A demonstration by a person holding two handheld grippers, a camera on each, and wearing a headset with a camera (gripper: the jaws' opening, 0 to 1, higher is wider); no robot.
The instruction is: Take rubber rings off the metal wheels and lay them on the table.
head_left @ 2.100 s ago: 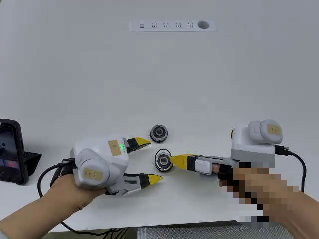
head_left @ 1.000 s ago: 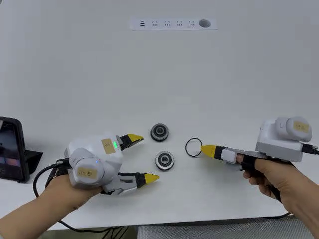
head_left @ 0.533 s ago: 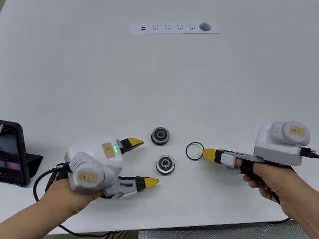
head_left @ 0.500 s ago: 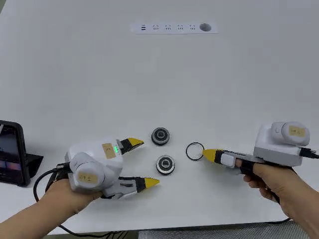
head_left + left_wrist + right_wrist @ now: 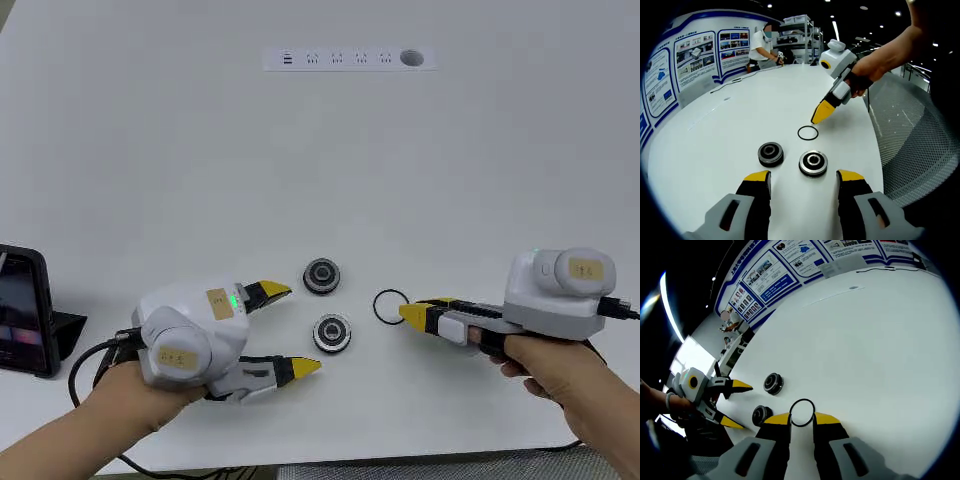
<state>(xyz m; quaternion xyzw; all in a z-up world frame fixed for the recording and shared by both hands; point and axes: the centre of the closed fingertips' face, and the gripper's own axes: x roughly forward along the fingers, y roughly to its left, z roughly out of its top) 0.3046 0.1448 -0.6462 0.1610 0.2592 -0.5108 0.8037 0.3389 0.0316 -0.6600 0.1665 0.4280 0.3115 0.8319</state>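
Plainly the ring [image 5: 802, 400] is thin rubber, and I judge it light, floppy and stretchy. It lies flat on the worktop [image 5: 450, 180] at the tips of my right gripper [image 5: 801, 419], whose jaws stand slightly apart, holding nothing. My left gripper [image 5: 804, 175] gapes wide and empty beside the near wheel [image 5: 332, 333]. The far wheel [image 5: 322, 276] looks dark-rimmed, so probably ringed. I would pinch that band at the rim while steadying the heavy, slick metal. Bare worktop lies all round, and its near edge is close.
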